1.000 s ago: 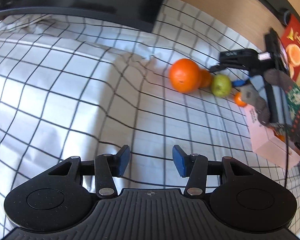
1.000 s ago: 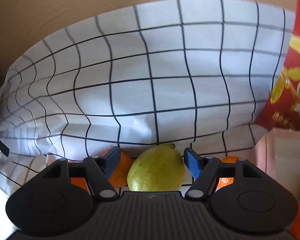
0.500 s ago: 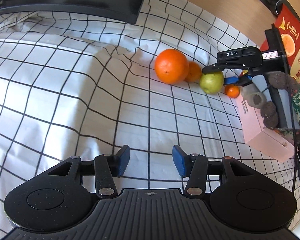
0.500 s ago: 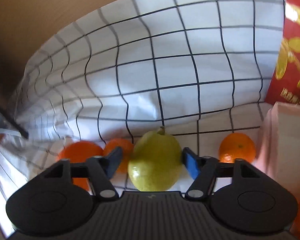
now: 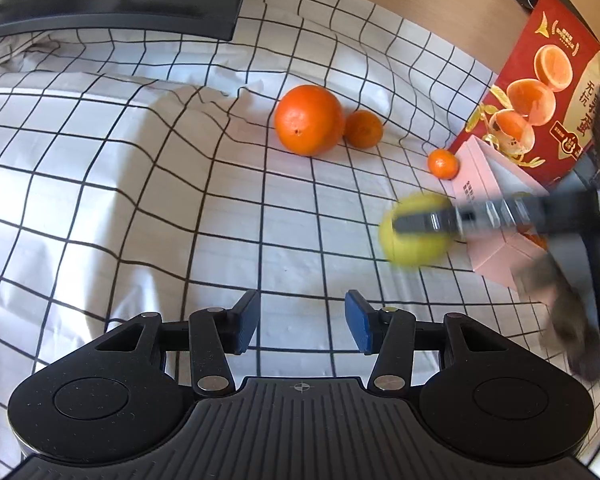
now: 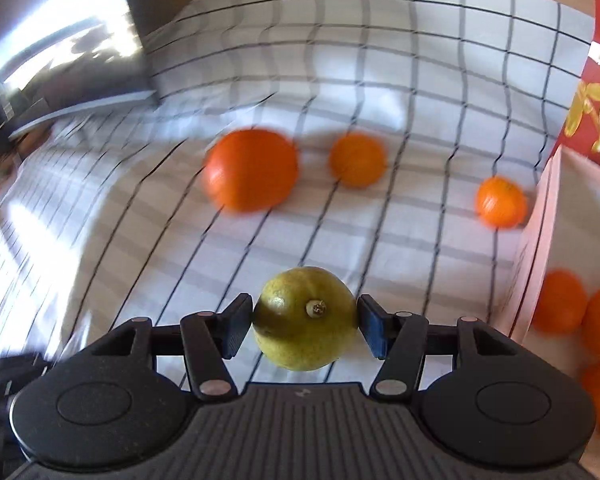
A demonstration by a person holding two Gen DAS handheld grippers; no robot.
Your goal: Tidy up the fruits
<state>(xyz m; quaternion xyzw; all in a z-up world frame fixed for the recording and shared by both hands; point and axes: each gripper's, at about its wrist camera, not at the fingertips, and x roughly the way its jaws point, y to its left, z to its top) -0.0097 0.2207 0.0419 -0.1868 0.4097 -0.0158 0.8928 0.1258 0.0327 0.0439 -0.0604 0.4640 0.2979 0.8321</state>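
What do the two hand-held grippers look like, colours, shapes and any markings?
Both look alike: the left hand-held gripper and the right hand-held gripper have matte black bodies with a ribbed centre panel, two round housings with circular recesses, black linkage arms with silver rivets, and blue finger pads. A small pale mark sits on the ribbed panel's front edge.

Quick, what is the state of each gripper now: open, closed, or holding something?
Left gripper: open, nothing between the jaws.
Right gripper: jaws have just been closing, now shut on the green pear.
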